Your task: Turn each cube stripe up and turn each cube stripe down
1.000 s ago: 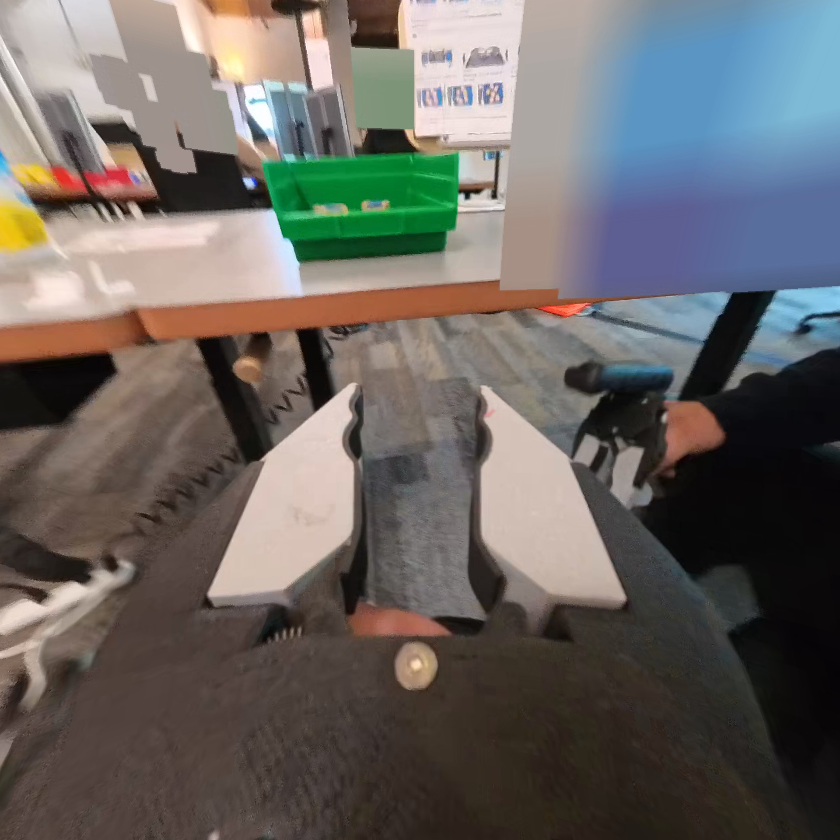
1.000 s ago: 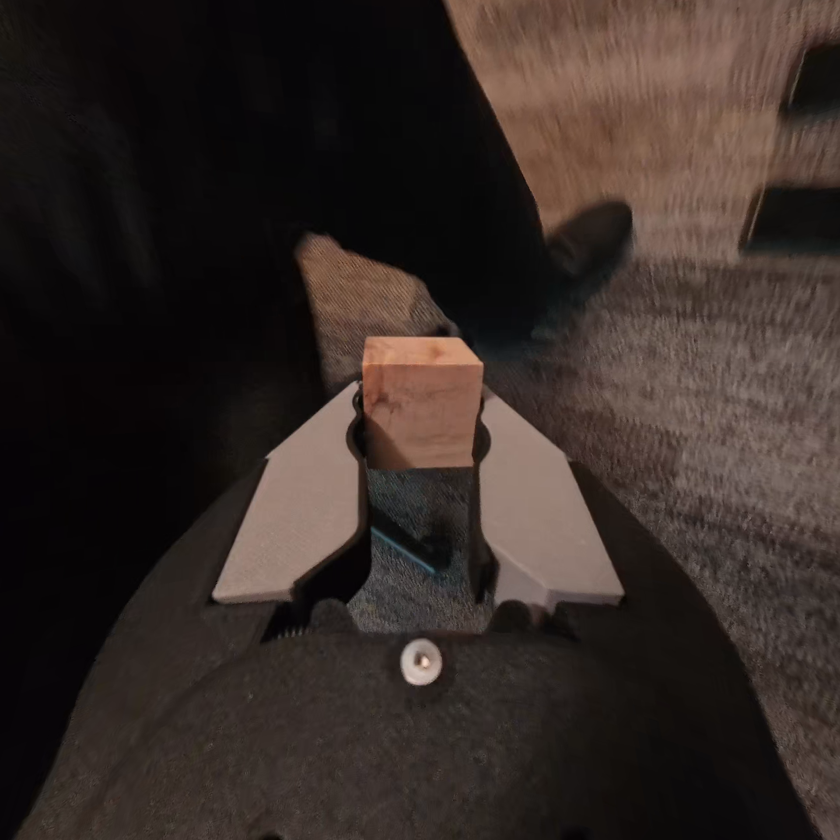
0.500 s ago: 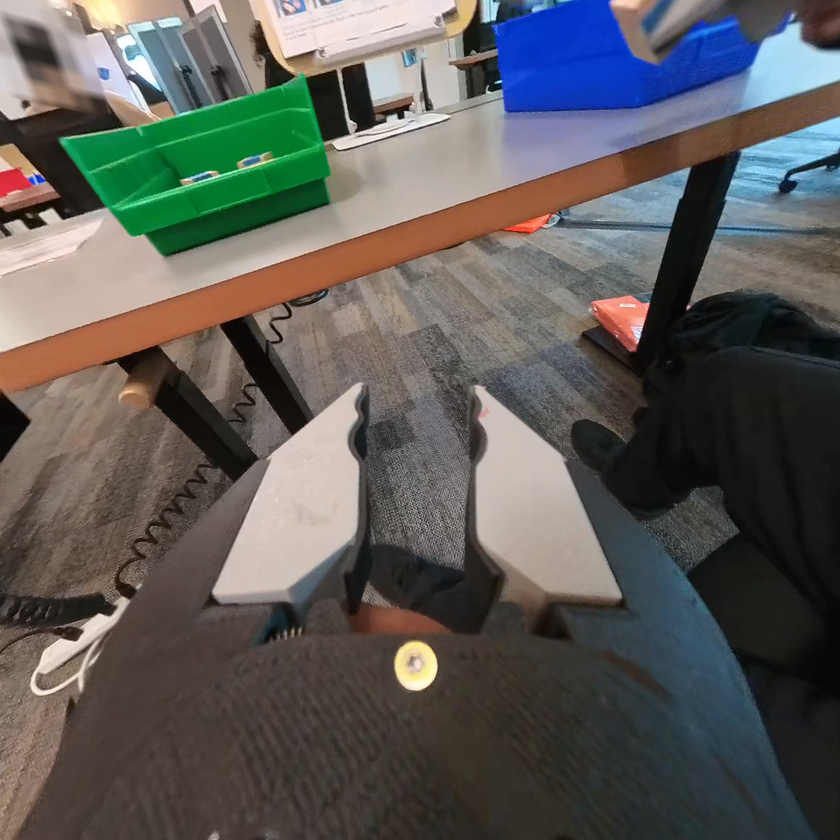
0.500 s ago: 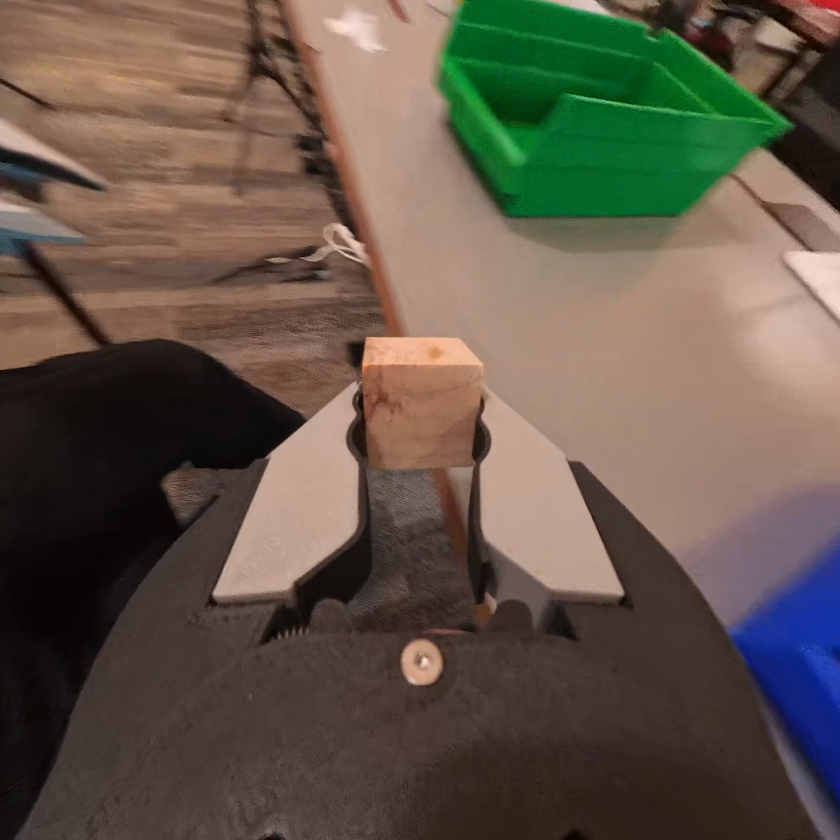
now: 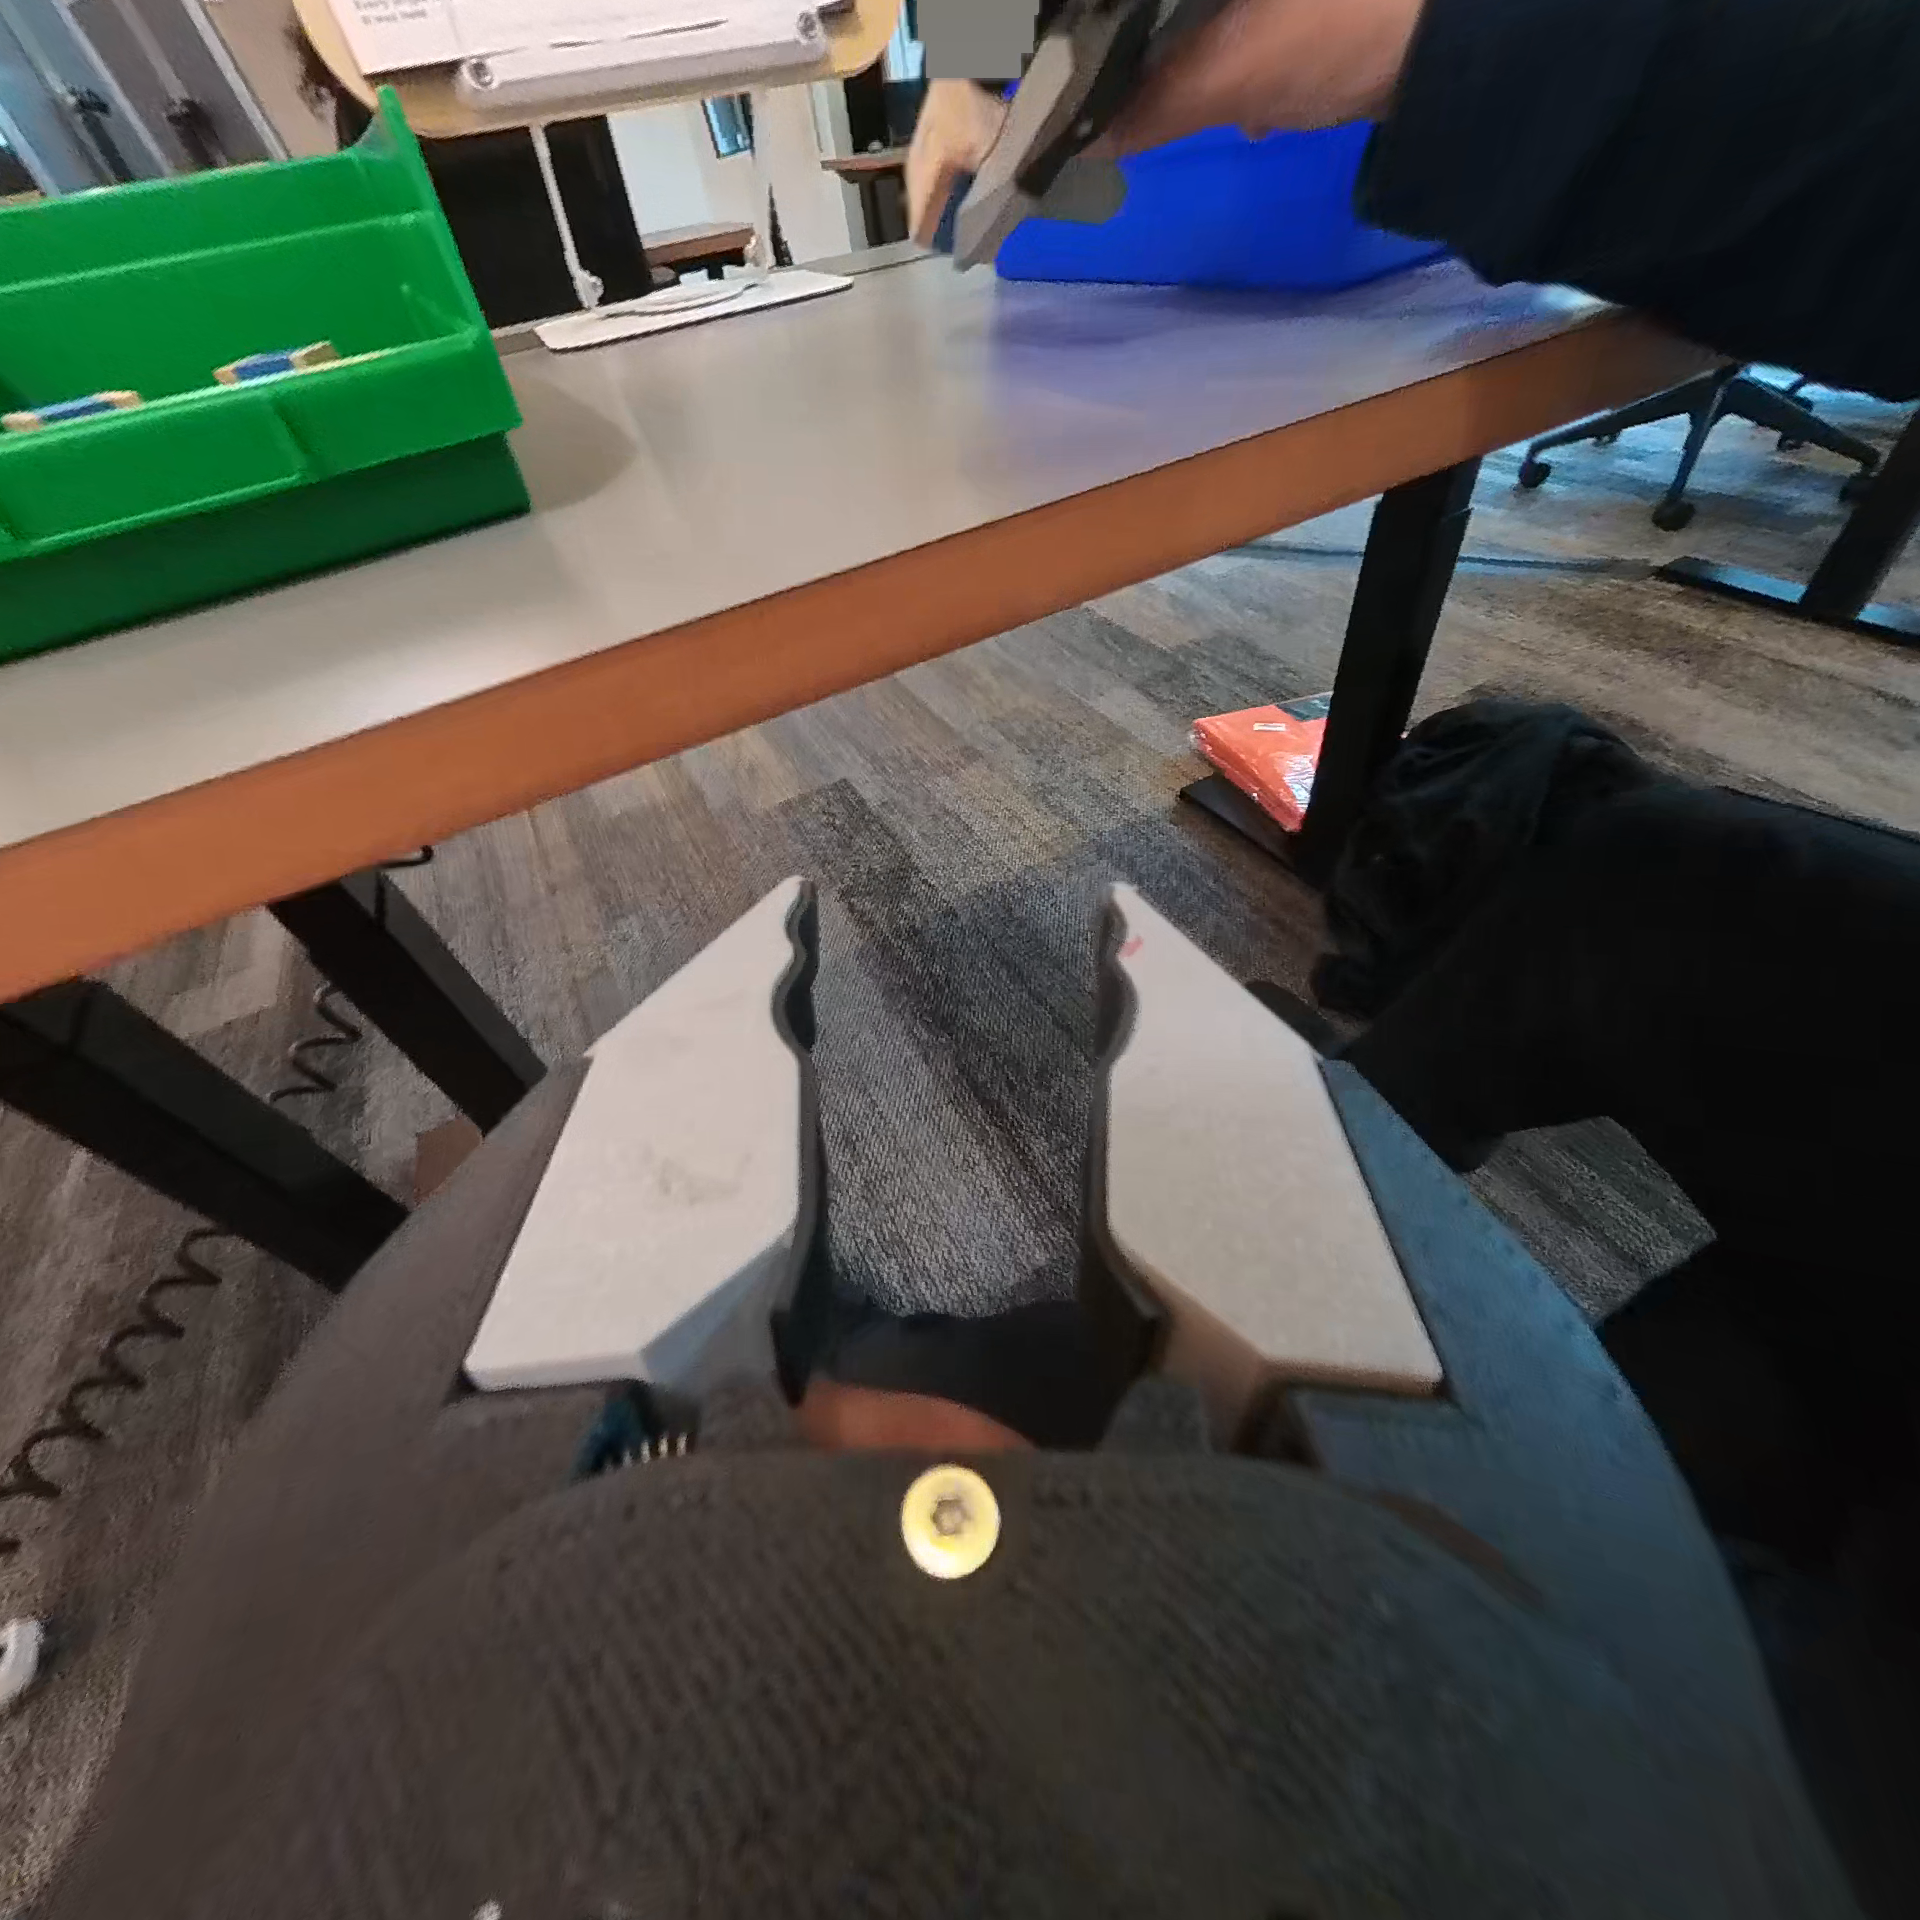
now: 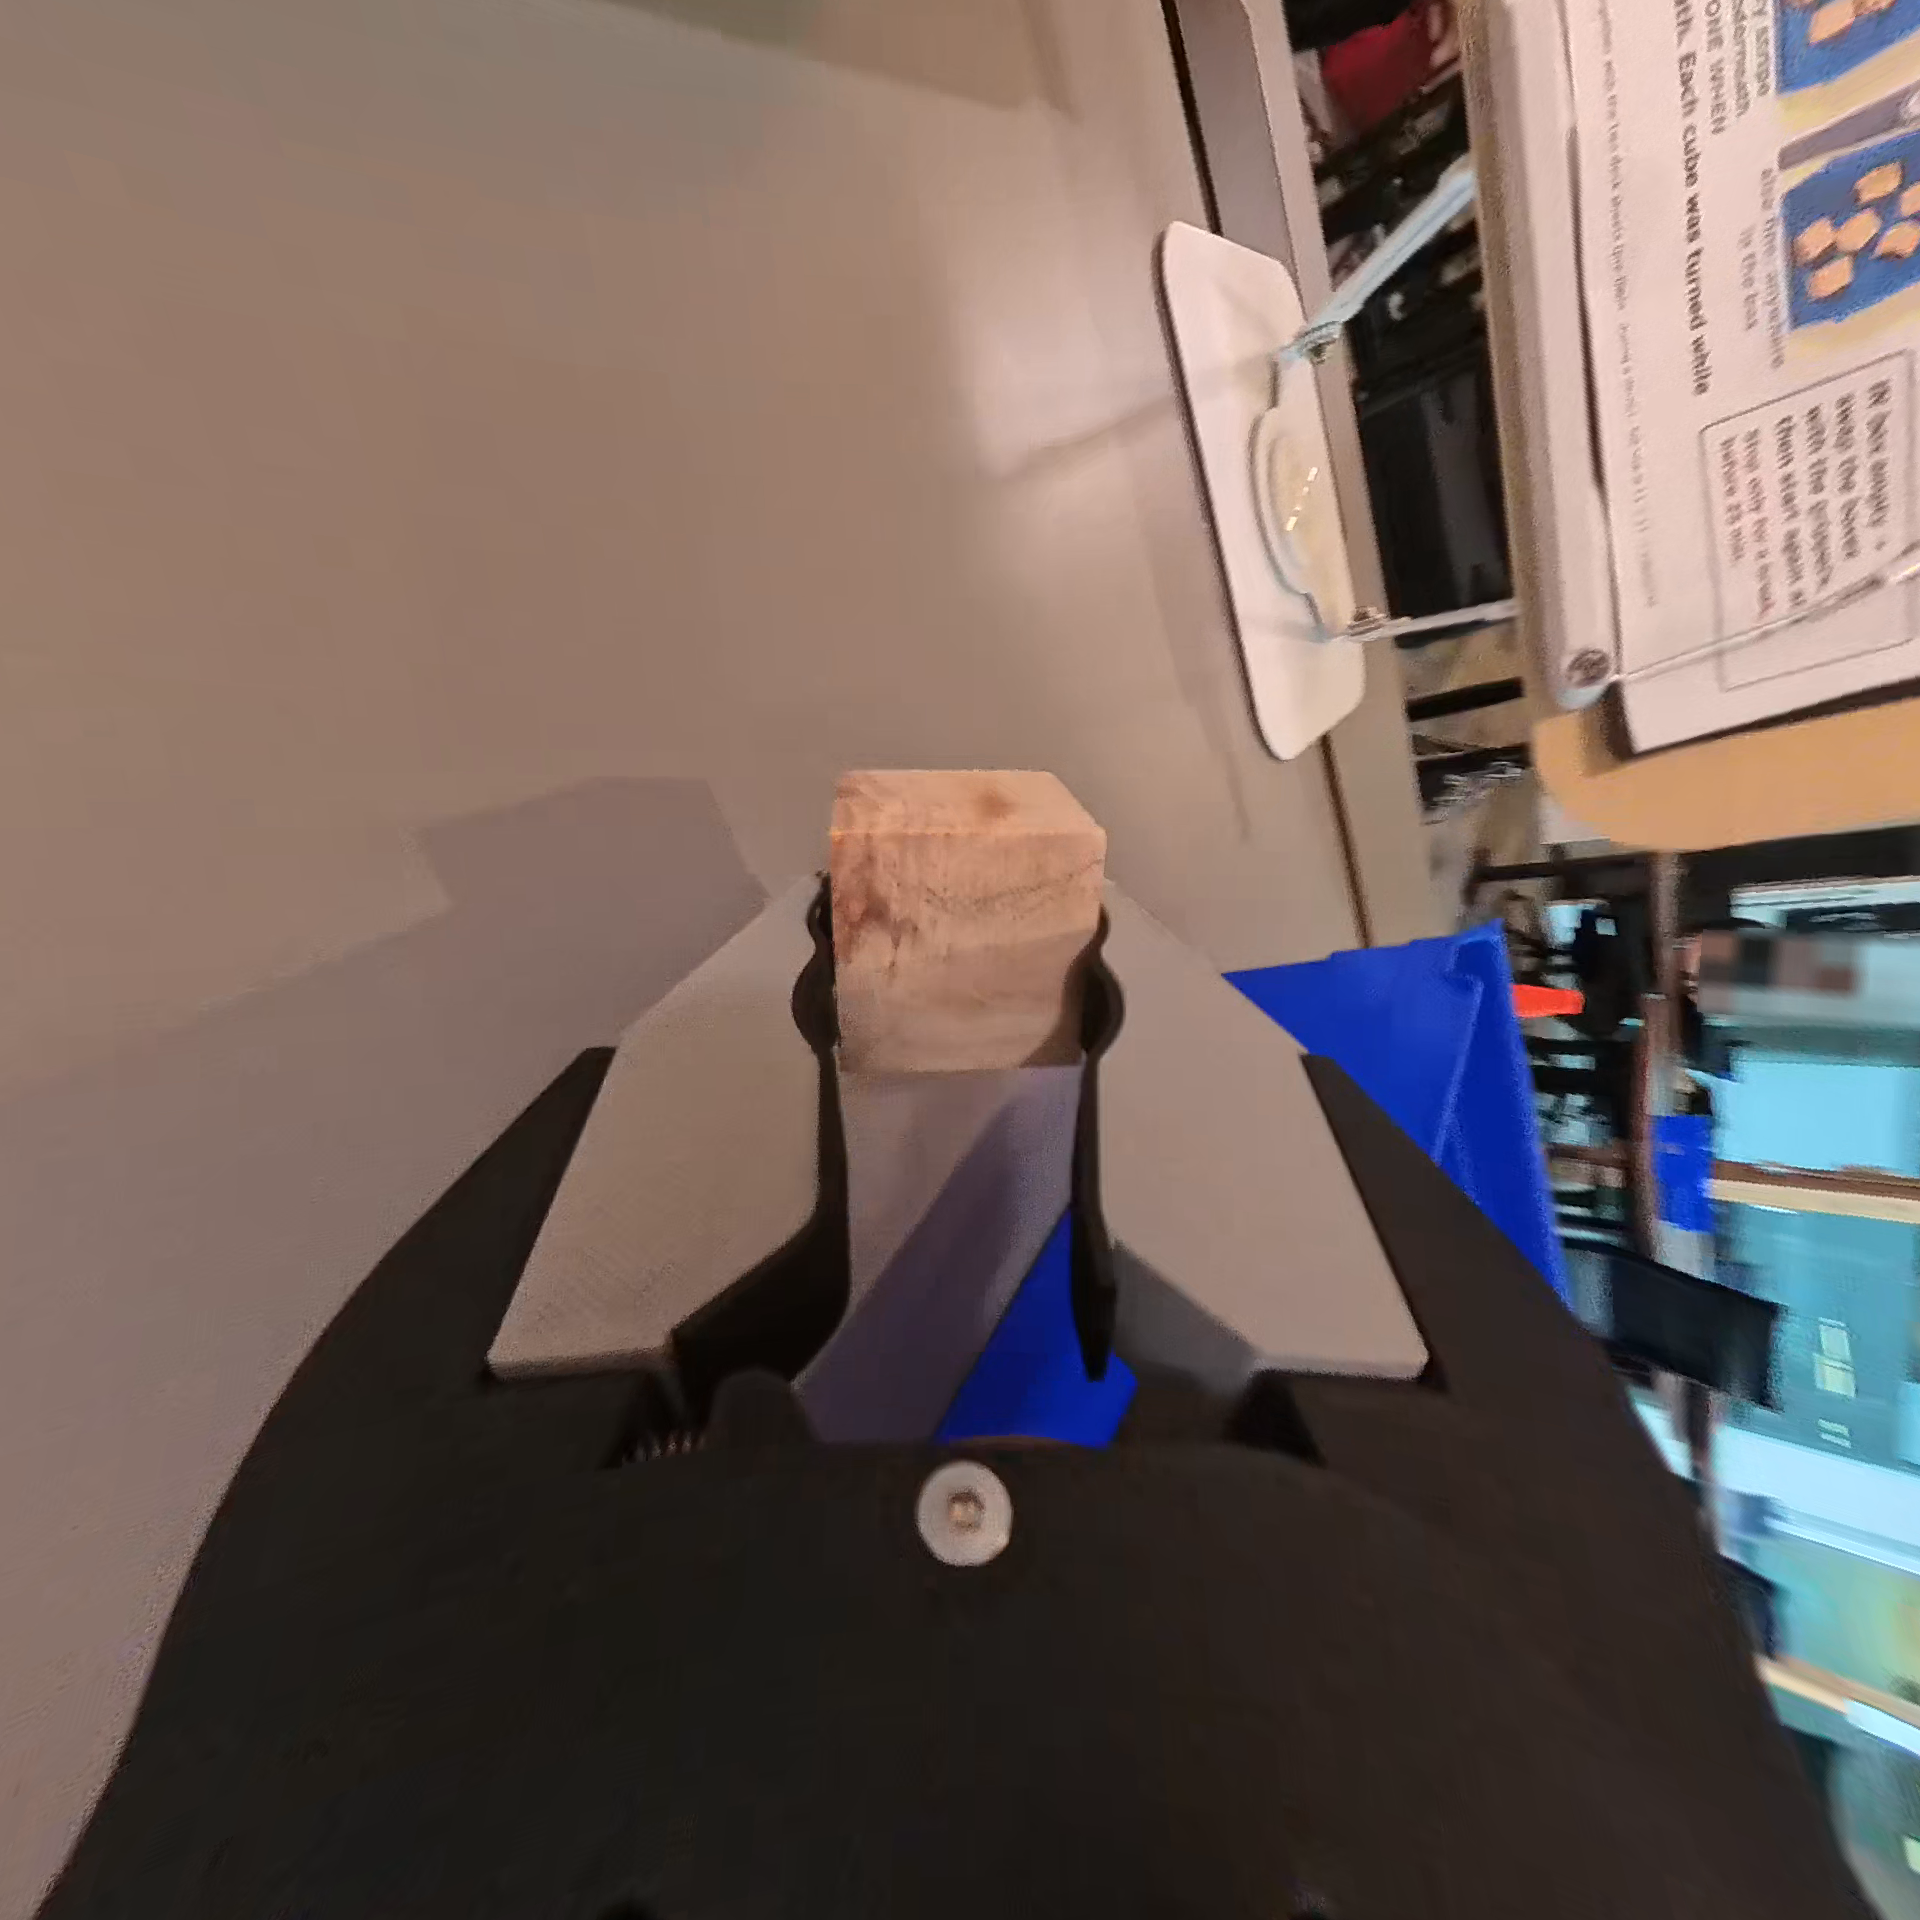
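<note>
My right gripper (image 6: 961,925) had its fingers clamped on a wooden cube (image 6: 961,925), no stripe showing, above the table (image 6: 520,416) beside the blue bin (image 6: 1455,1039), my left gripper (image 5: 956,935) hung parted and empty below, and two striped cubes (image 5: 275,364) seemingly sat finished in the green bin (image 5: 260,260).

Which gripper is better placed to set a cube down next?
Right. The right gripper is shut on the cube above the table, beside the blue bin. The left gripper is open, empty, below the table edge.
</note>
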Demonstrator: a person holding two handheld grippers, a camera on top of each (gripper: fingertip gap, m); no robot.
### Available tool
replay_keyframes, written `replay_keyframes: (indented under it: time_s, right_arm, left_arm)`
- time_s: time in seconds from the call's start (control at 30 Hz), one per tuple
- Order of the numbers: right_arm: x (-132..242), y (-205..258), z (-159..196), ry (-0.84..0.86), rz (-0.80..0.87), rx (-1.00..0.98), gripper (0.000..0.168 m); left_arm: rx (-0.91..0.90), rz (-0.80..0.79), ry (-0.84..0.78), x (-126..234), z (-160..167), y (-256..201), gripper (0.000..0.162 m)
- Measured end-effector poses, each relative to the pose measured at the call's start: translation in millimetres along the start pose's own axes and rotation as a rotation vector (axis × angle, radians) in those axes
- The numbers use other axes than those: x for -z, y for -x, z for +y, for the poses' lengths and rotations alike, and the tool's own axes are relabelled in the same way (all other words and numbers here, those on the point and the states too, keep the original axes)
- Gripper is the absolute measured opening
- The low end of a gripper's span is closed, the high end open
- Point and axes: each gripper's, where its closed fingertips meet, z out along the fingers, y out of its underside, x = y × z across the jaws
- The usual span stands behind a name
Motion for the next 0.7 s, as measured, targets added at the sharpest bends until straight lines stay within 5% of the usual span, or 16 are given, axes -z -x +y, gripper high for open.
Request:
replay_keyframes:
  time_s: [0.2,0.43,0.7]
  right_arm:
    - [-29.9,9.9,15.6,0.116,-0.049,0.137,0.043]
    - [9.0,45.6,16.7,0.037,-0.381,0.039,0.052]
    - [41.2,50.4,12.9,-0.046,-0.463,-0.105,0.049]
  left_arm:
    - [-0.024,0.001,-0.023,-33.1,-20.4,16.5,0.050]
    - [-0.017,0.047,-0.049,-65.1,-31.4,31.4,0.049]
    - [-0.087,0.119,-0.056,-80.3,-37.7,11.3,0.049]
